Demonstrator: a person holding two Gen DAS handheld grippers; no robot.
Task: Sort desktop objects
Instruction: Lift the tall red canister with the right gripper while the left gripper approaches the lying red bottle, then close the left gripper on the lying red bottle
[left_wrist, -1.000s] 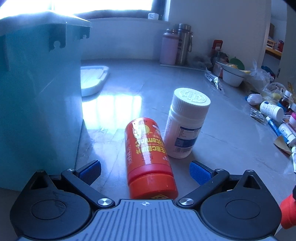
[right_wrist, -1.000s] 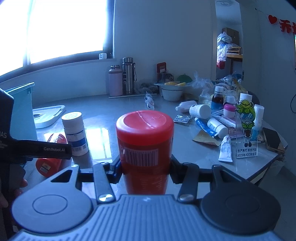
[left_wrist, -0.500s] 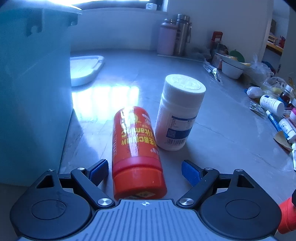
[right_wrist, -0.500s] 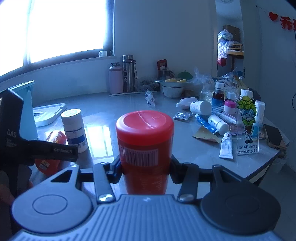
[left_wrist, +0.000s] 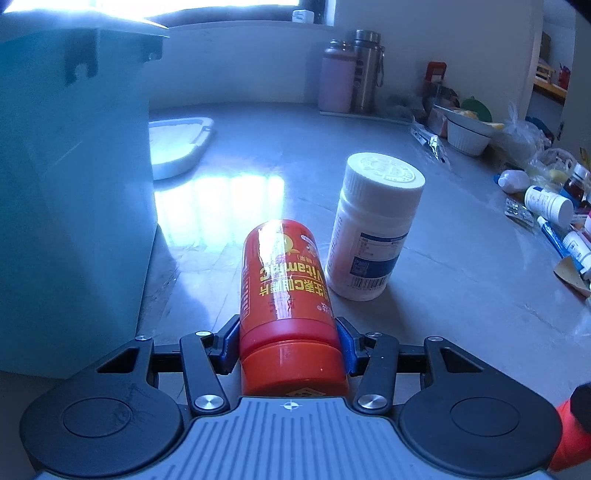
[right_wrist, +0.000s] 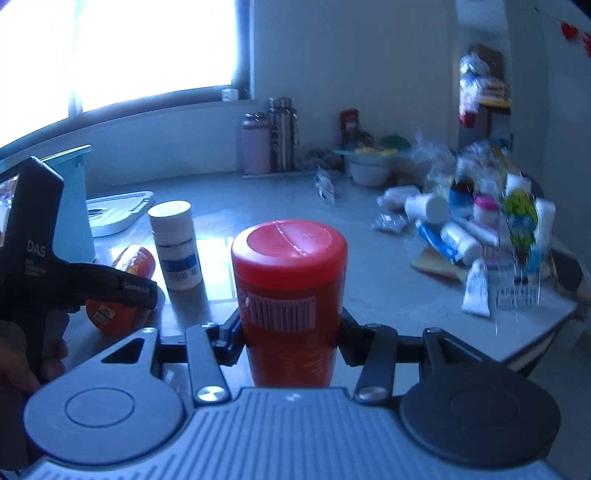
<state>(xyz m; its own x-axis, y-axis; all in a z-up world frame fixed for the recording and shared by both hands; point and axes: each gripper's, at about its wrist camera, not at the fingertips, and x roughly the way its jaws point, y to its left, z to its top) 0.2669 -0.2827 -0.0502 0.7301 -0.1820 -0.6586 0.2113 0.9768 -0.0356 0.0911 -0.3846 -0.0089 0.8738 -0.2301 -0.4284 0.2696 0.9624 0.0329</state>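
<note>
The left gripper (left_wrist: 288, 345) clamps a red vitamin bottle (left_wrist: 286, 295) lying on the table (left_wrist: 443, 295) near its cap — rigid, glossy plastic, probably light and slippery. The right gripper (right_wrist: 290, 341) grips another red bottle (right_wrist: 290, 291) upright.

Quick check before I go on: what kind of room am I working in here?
Probably a lived-in home room, maybe a dining or kitchen area. A grey tabletop under a window holds two thermos flasks, a bowl and a heap of medicine bottles and tubes.
</note>
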